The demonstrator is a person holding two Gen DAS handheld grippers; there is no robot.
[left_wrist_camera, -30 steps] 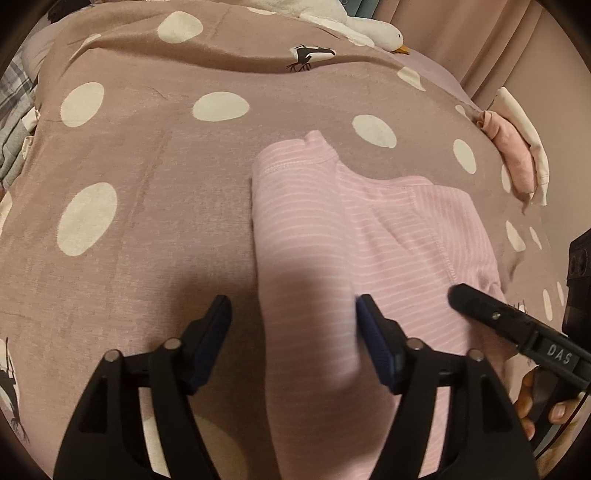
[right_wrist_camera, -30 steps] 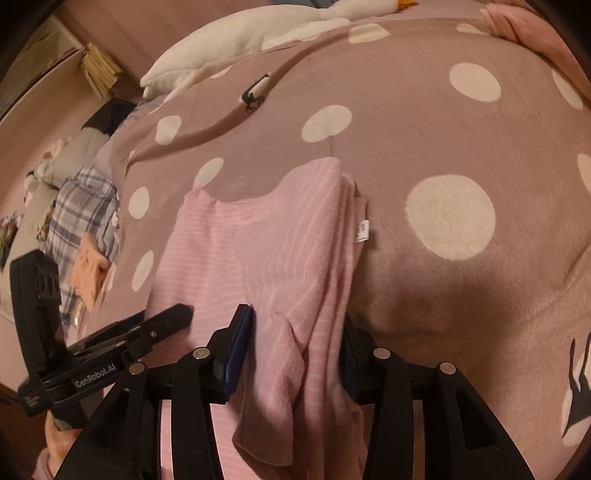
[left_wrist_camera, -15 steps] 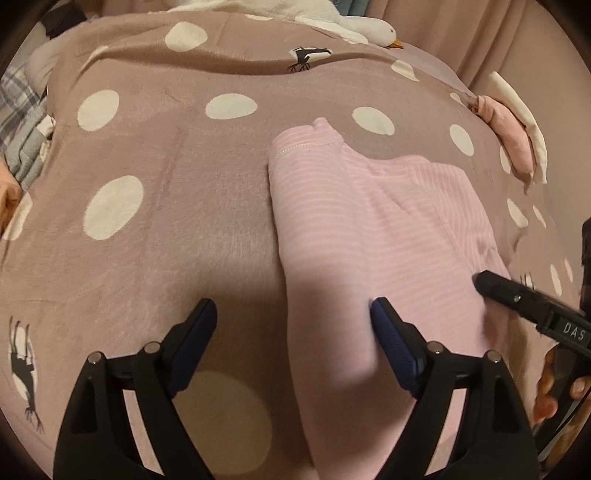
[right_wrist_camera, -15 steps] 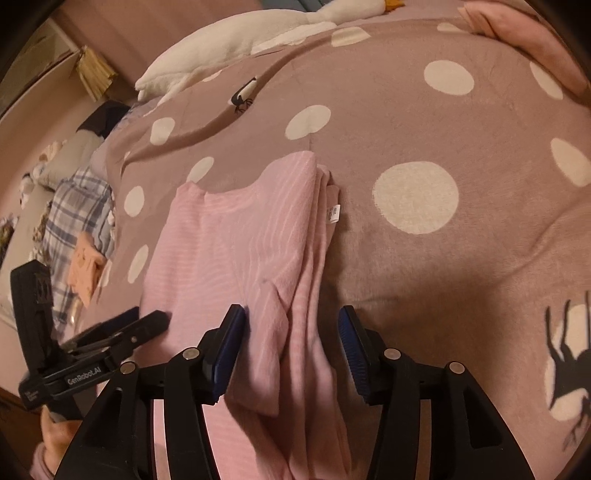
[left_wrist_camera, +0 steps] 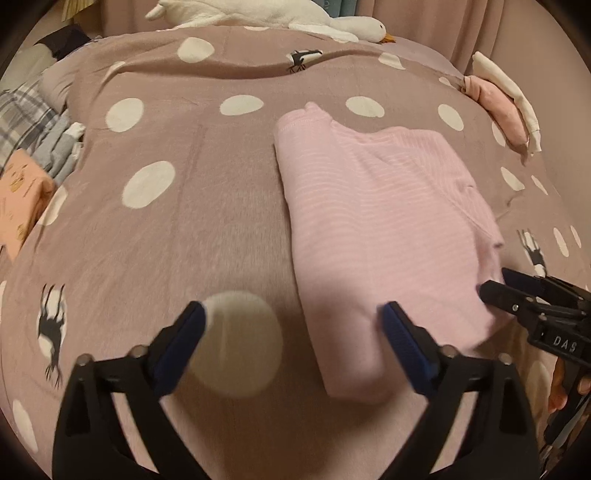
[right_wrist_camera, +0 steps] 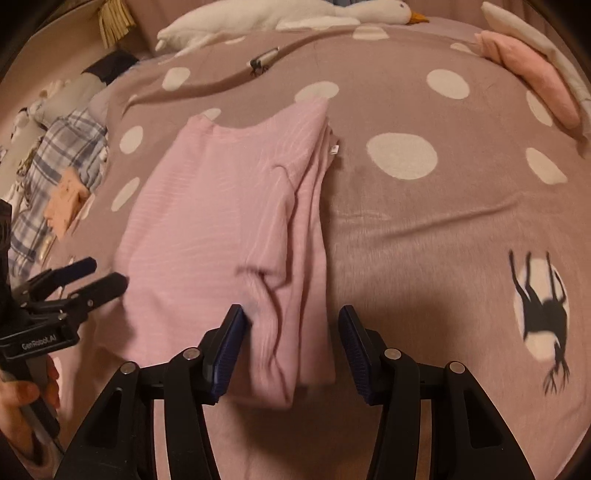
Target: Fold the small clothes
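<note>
A pink striped garment (left_wrist_camera: 369, 221) (right_wrist_camera: 221, 206) lies folded lengthwise and flat on the dotted brown blanket (left_wrist_camera: 184, 221). My left gripper (left_wrist_camera: 291, 310) hovers over its near left edge with jaws opening wide; only that edge and bare blanket lie beneath the gap, and the pads touch nothing. My right gripper (right_wrist_camera: 291, 312) stands half open above the garment's near right corner, where folded layers overlap, and its pads do not press the cloth. Each wrist view shows the other gripper at its side: the right gripper (left_wrist_camera: 496, 280) and the left gripper (right_wrist_camera: 107, 272).
A white goose plush (left_wrist_camera: 258, 14) lies along the far edge. Folded pink and white clothes (left_wrist_camera: 495, 107) are stacked at the far right. A plaid pile (right_wrist_camera: 62, 155) and a peach garment (left_wrist_camera: 18, 199) sit at the left. A hand (right_wrist_camera: 22, 398) holds the left gripper.
Both grippers have drawn back toward the garment's near end. The left jaws have widened a lot. The fold of cloth that stood between the right jaws now lies flat.
</note>
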